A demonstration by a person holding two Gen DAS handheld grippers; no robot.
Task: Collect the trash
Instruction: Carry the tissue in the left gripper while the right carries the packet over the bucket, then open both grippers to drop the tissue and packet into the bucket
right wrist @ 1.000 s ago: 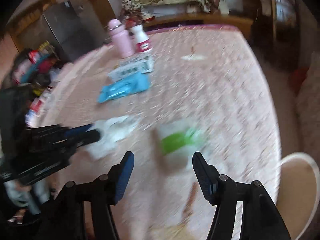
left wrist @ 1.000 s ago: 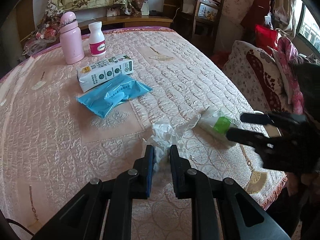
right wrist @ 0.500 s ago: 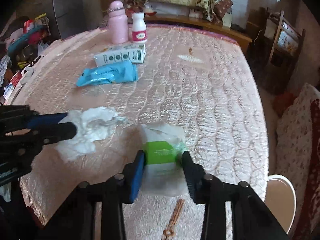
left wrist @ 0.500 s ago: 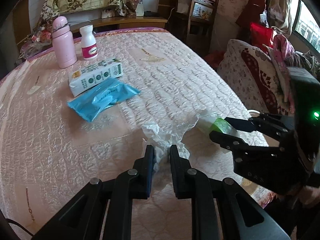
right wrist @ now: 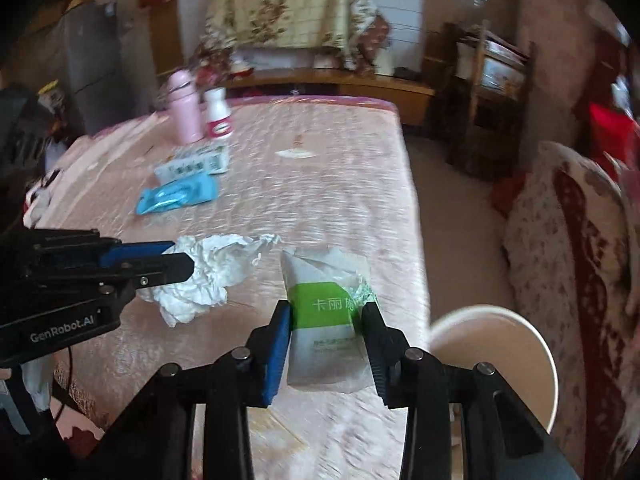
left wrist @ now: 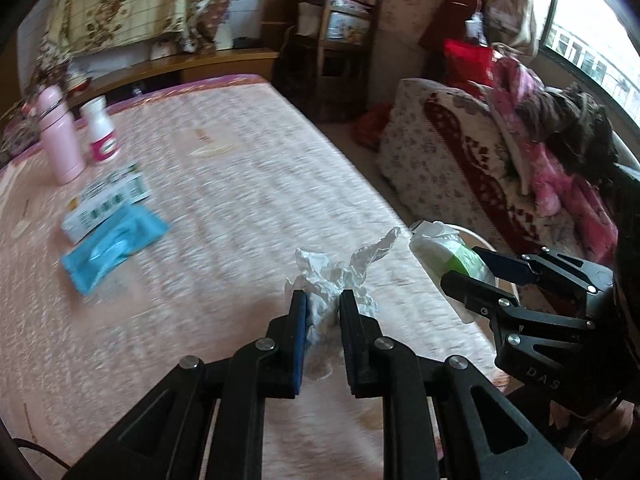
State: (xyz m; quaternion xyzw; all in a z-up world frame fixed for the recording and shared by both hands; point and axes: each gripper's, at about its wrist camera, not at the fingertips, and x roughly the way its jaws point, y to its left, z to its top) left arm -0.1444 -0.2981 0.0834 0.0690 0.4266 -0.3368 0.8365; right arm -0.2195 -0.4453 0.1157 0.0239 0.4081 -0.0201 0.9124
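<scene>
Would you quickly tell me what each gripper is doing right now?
Left gripper: shut on the crumpled tissue.
Right gripper: shut on the green-and-white packet.

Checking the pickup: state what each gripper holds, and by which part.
Left gripper pinches the crumpled tissue at its near end. Right gripper clamps the tissue packet across its green middle.

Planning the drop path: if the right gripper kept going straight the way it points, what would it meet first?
Probably the pink quilted bed cover, just beyond the green-labelled wrapper the right gripper clamps; depth is uncertain. The white bin sits off to its right.
</scene>
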